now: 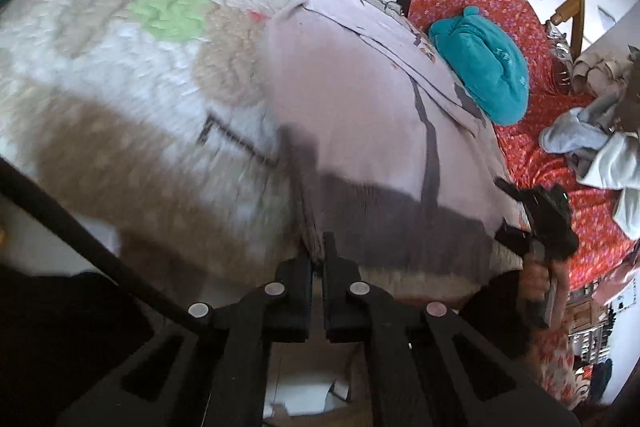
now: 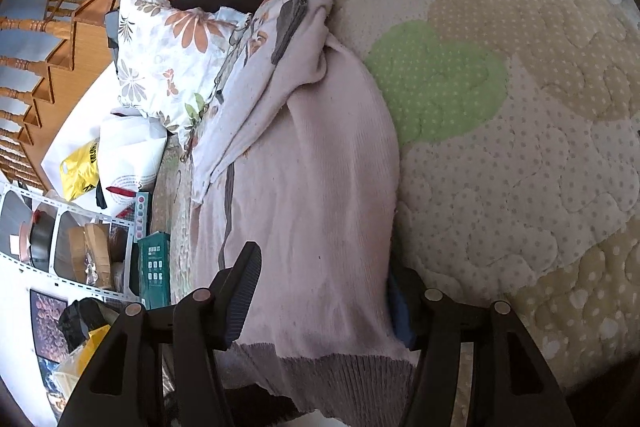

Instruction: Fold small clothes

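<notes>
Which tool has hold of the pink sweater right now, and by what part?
The left tool is shut on the pink sweater, pinching its grey ribbed hem. The right tool stands open astride the sweater, gripping nothing.

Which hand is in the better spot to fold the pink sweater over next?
Probably left. The left tongs are already shut on the sweater's grey hem, ready to pull. The right tongs are open around the sweater, gripping nothing.

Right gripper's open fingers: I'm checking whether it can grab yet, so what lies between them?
In the right wrist view, the pale pink sweater lies between the right gripper's open fingers, its grey ribbed hem nearest the camera.
</notes>
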A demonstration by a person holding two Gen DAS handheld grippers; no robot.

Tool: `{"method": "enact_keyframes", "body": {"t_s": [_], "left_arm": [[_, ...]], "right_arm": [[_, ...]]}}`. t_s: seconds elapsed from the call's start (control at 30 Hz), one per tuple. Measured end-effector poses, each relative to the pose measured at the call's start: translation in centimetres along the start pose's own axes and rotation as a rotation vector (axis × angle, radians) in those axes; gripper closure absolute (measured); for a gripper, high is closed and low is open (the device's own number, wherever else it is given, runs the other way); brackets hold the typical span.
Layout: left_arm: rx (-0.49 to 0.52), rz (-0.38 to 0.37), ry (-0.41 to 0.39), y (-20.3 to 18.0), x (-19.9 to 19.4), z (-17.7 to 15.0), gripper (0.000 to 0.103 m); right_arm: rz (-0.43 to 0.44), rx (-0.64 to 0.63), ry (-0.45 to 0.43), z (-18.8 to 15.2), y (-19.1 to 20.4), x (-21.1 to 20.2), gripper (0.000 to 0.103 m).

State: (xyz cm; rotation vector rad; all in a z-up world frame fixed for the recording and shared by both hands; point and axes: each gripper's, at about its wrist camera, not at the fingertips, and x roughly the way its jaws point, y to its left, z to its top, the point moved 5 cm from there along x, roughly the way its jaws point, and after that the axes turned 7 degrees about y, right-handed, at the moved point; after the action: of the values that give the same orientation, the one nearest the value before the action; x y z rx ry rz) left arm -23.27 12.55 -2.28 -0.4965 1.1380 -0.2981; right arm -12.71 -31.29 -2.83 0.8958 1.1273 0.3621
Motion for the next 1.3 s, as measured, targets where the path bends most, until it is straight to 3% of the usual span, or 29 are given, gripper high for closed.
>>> {"method": "enact_keyframes", "body": {"t_s": [0.13,0.33,0.4,0.43,0.67,0.77,0.83,0.93,1.0,1.3], "left_arm": [[-0.042,0.019,-0.016,1.3,-2.2,-1.4,0.101],[-0.074,0.031,-0.058,2.2,-2.6,2.4,0.098],[-0.050,0.060,-0.049,1.7,-1.2,3.9,0.072],[-0.047,0.066,-0.040,1.6,-0.5,4.6,0.066],[-0.146,0.032,0.063,3.4,5.9,6.6,0.059],[-0.165,-0.032,0.049,3.2,6.4,6.5,0.044],[-0.148,-0.035,0.055,3.0,6.3,6.4,0.044],[-0.137,-0.020,0.054,3.1,6.1,6.0,0.068],[-0.153,-0.054,0.062,3.4,5.9,5.4,0.083],[-0.174,-0.079,0.093,3.0,6.7,4.5,0.077]], "right_arm": [[-0.007,-0.003,0.001,0.1,-0.1,0.0,0.041],[-0.004,0.001,0.003,-0.3,0.0,0.1,0.041],[0.001,0.004,0.006,-0.3,-0.1,0.0,0.041],[0.005,0.005,0.008,-0.4,-0.1,0.0,0.041],[0.012,-0.024,0.036,-1.0,0.1,0.2,0.041],[0.032,-0.032,0.059,-1.3,0.2,0.6,0.040],[0.039,-0.034,0.066,-1.3,0.3,0.8,0.040],[0.066,-0.033,0.086,-1.6,0.5,1.1,0.040],[0.088,-0.024,0.103,-2.0,0.5,1.4,0.040],[0.088,-0.056,0.135,-4.1,1.0,2.0,0.040]]}}
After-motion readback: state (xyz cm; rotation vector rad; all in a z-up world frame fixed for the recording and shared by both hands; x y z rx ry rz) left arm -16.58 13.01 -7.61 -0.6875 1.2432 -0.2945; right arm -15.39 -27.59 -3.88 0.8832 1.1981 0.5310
